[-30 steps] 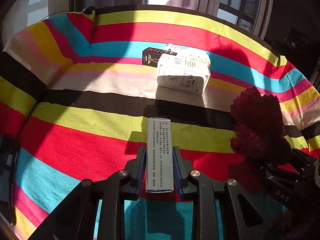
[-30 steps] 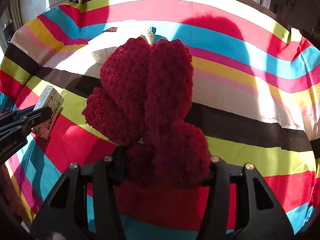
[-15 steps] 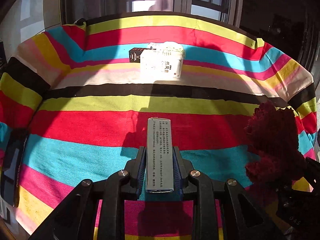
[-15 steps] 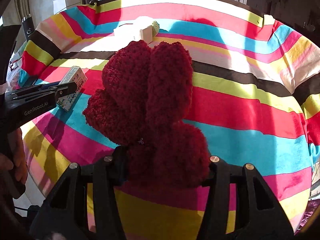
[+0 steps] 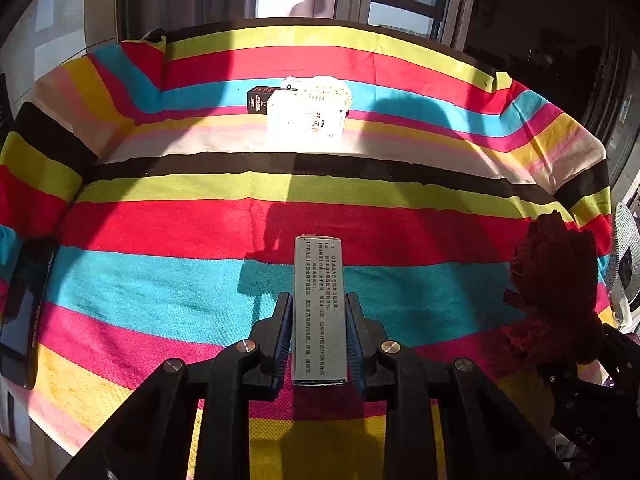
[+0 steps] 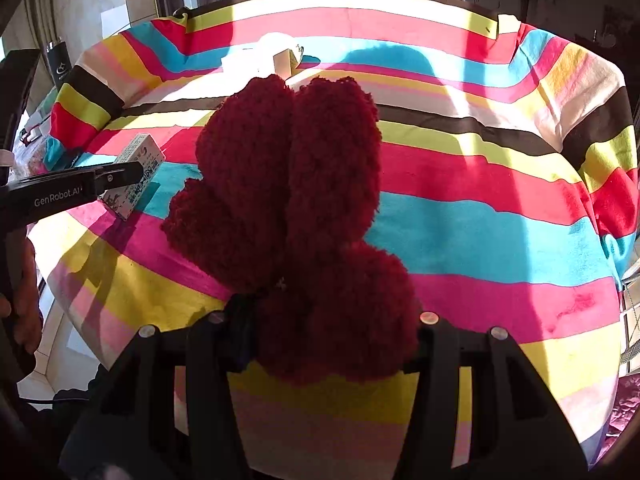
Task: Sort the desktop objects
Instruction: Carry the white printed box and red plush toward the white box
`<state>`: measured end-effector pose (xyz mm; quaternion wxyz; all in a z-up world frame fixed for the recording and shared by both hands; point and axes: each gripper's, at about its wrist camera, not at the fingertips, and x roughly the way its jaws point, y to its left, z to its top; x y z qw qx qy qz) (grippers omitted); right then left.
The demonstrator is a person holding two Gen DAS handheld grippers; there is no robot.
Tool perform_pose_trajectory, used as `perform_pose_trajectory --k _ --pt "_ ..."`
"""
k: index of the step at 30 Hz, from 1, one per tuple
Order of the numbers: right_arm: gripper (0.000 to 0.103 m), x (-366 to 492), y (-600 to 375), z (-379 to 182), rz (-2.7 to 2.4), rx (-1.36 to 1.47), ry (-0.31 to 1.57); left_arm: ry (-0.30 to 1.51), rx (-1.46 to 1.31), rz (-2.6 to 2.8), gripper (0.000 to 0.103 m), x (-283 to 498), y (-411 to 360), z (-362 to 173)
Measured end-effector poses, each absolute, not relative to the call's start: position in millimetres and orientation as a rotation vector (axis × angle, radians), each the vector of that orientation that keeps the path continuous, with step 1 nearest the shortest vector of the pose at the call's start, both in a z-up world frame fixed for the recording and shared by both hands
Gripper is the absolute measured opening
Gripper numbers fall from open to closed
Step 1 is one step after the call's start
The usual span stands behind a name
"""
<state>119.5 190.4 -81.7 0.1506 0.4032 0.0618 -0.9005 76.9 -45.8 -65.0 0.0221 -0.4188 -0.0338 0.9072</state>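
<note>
My left gripper is shut on a slim grey printed box and holds it above the striped cloth; the box also shows in the right wrist view. My right gripper is shut on a dark red fluffy knitted item, held above the table's near side; it shows at the right of the left wrist view. A white box and a small black box sit together at the far side of the table.
The striped cloth covers a round table whose edge drops off at the near left. Windows stand behind the table. A dark flat object lies at the left edge. A white fan stands at the right.
Both grippers have pulled back toward the near side and risen, each with its object still held. The boxes at the far side now look smaller and farther away.
</note>
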Motion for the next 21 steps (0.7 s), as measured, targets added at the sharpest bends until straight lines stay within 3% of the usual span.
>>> perform_pose_trajectory --k 7,21 --pt "0.054 150.5 229.4 -69.0 -2.668 1.105 0.107 -0.029 -1.259 2.738 0.026 85.6 -4.9 -48.4" --pt "0.054 235.5 345.0 -72.9 -2.927 1.221 -0.218 0.305 -1.118 2.27 0.026 131.7 176.4 -41.0"
